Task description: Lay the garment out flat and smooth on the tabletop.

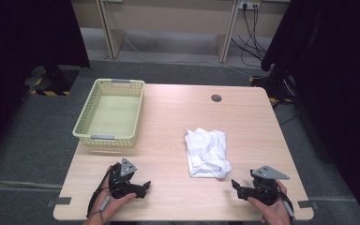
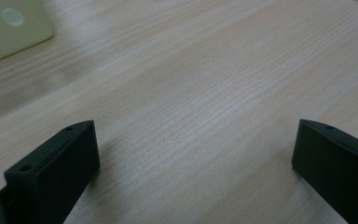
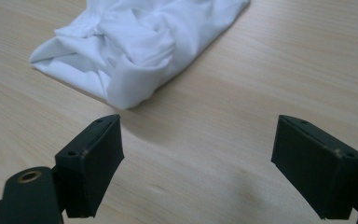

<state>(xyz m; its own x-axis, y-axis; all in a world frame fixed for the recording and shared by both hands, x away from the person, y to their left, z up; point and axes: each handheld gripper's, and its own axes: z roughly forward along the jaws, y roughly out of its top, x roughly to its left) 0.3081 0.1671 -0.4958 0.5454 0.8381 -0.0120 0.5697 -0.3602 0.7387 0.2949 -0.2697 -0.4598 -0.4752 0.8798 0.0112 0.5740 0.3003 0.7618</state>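
We see a crumpled white cloth [image 1: 206,153] lying on the wooden tabletop [image 1: 168,117], and we place everything else from it. The pale yellow basket [image 1: 110,114] stands well apart from the cloth, toward the far left corner of the tabletop, with nothing inside. Our left hand-held gripper [image 1: 143,186] rests near the front edge, to the left of the cloth and well apart from it; in the left gripper view its 2 jaws stand spread wide over bare wood [image 2: 191,116]. Our right hand-held gripper [image 1: 236,186] sits just in front of the cloth's near right corner, not touching it. In the right gripper view its jaws are also spread, with the cloth [image 3: 135,42] lying just beyond them.
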